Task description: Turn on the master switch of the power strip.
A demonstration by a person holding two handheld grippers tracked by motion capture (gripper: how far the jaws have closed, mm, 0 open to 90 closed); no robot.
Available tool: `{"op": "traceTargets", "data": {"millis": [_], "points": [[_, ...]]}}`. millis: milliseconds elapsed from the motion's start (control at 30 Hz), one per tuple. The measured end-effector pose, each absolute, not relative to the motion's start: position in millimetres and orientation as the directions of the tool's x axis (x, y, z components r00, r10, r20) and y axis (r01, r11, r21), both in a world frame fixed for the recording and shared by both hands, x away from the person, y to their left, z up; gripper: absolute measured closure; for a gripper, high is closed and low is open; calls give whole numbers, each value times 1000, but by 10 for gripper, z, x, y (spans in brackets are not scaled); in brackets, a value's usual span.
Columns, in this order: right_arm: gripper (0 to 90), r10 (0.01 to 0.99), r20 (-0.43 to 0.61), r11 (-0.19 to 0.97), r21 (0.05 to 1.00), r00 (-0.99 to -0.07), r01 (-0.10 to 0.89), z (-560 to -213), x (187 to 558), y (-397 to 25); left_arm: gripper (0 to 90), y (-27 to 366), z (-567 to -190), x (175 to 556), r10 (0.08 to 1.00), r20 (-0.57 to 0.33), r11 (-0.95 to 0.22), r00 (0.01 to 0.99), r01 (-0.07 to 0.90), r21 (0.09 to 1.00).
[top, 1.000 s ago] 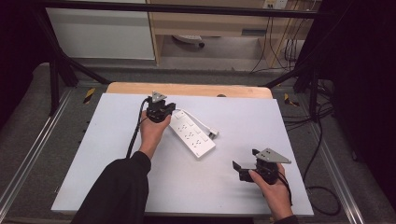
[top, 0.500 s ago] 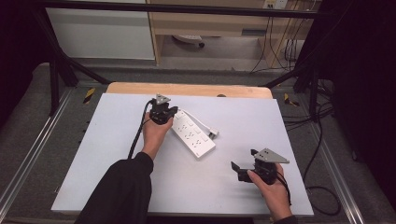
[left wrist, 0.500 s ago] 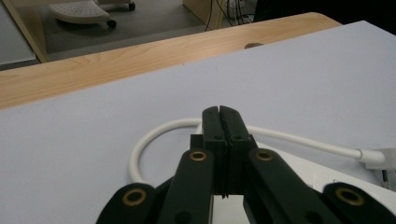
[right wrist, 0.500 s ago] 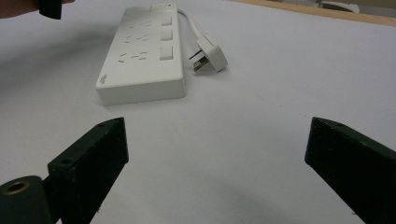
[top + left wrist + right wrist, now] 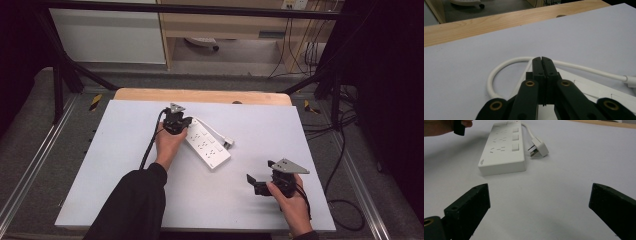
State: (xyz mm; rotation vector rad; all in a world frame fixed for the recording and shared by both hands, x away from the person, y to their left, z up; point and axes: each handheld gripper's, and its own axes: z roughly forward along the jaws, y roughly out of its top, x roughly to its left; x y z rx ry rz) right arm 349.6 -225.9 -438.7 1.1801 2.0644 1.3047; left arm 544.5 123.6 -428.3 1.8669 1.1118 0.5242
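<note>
Worktop [image 5: 125,165]: smooth, matt, pale grey-white sheet; a strip of light bare wood [image 5: 150,95] with visible grain along its far edge.

Power strip [image 5: 206,146]: white plastic, smooth, slight sheen.

Cord [image 5: 506,65]: white, smooth, rubbery-looking coating, faintly glossy; white plastic plug [image 5: 538,147] with metal pins.

Left tool [image 5: 541,62]: black matt plastic jaws, pressed together, brass-coloured metal rivets at the joints.

Right tool [image 5: 536,202]: black matt jaws, set wide apart; flat grey plate [image 5: 289,165] on top.

Sleeve [image 5: 135,205]: black cloth, dull.
</note>
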Motion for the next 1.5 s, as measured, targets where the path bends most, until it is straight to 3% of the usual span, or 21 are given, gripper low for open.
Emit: {"op": "traceTargets", "data": {"millis": [1500], "points": [[32,829,92,189,883,-552,430,-4382,3488,-2274,900,1129,-4403,5566,860,-38,-263,509,505,822]]}}
